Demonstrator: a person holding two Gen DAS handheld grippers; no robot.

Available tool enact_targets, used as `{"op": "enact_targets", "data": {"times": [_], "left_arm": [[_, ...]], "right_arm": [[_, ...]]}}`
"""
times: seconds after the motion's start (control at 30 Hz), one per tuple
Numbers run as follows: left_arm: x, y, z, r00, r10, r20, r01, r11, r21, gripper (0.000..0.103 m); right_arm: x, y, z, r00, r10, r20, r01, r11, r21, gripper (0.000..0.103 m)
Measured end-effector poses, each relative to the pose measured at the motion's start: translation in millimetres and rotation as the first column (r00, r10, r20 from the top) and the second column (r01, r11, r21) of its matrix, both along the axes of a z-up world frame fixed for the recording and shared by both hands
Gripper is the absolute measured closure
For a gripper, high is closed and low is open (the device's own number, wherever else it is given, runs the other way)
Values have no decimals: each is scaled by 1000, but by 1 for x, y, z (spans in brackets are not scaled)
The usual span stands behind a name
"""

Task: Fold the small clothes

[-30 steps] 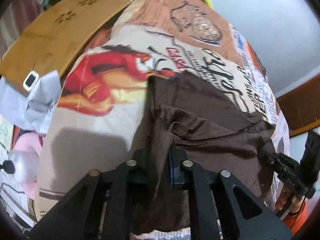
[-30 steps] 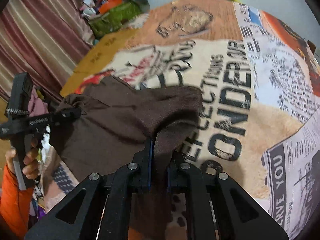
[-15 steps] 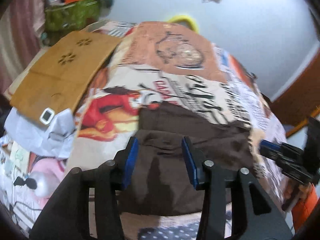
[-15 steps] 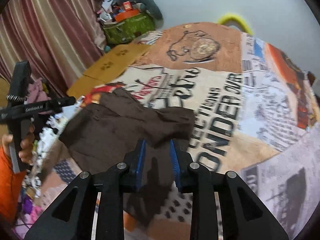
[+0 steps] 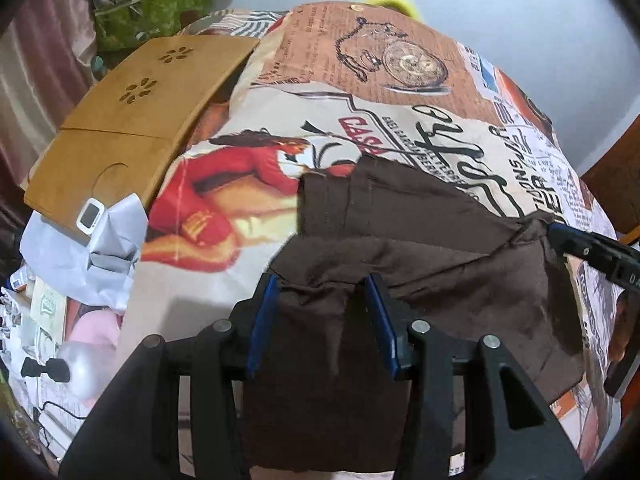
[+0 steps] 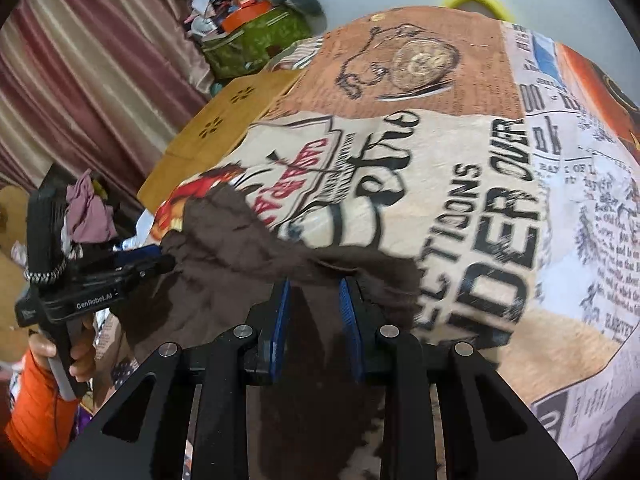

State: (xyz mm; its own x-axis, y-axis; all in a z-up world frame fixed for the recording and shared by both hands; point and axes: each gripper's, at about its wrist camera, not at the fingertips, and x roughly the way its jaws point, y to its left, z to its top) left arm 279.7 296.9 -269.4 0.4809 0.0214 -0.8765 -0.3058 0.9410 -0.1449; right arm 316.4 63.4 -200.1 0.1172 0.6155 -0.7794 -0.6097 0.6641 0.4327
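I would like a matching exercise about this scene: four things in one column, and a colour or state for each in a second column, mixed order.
Things:
1. brown garment
2. left tongs
3. wooden board
4. hoop at the bed's far edge

Colour or state:
A. yellow
B. open, fabric between the fingers
C. lying half folded on the printed bedsheet
D. tan, with flower-shaped cut-outs

Pairs: 1-C, 2-B, 3-D, 4-A
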Motion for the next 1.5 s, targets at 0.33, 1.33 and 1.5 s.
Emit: {"op": "enact_targets", "data": {"times": [0.33,1.33,1.5], "left_arm": [[-11,8,16,999,33,30,-34,998,45,57],[-67,-12,10,999,-3,-50,10,989,150,40],[-98,-16,52,998,23,50,-31,986,164,40]], "right_arm": [[14,-33,13,995,-101,-8,101,995,-12,80],[-70,-15,-4,977,157,143,-118,961,-250,52],[-79,-36,21,978,110,177,-74,978,-197,52]]}}
